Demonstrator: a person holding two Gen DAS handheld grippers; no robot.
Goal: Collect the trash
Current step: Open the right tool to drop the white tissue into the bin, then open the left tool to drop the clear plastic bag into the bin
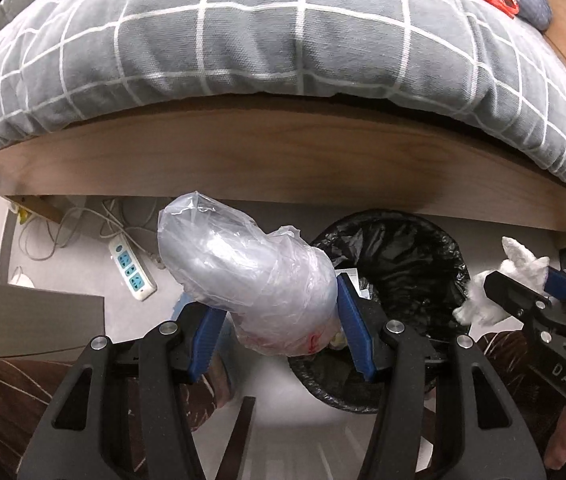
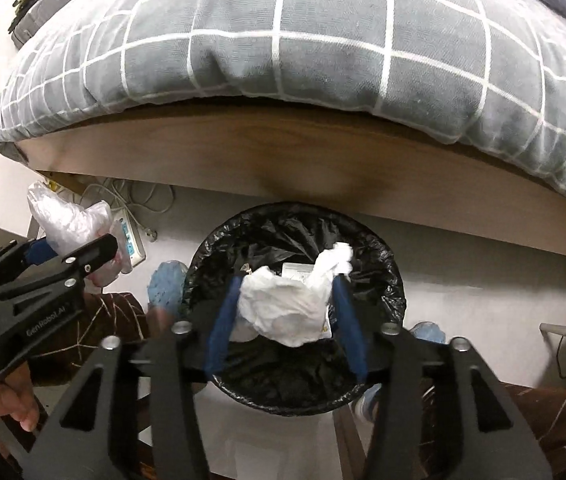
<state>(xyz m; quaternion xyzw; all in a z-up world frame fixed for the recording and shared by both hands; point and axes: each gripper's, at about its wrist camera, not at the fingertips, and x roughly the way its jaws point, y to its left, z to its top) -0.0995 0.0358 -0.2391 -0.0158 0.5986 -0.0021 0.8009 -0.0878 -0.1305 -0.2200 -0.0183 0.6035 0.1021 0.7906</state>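
Two pairs of tongs, each pointing steeply down beside the bed.

Right tongs (image 2: 287,312): jaws parted. Crumpled white tissue (image 2: 295,304) sits between the blue pads; the left pad looks to touch it, the right pad stands just clear, so the hold appears slack or let go. Directly below lies the mouth of the black-lined trash bin (image 2: 393,280), and the wad is centred over it.

Left tongs (image 1: 279,320): clamped on a clear plastic bag (image 1: 243,268). Its long axis runs up and to the left, away from the pads. The bin (image 1: 435,240) lies to the right of this bag, only partly under it.

Judgement: the right hand is better placed; the left needs a shift rightward before releasing.
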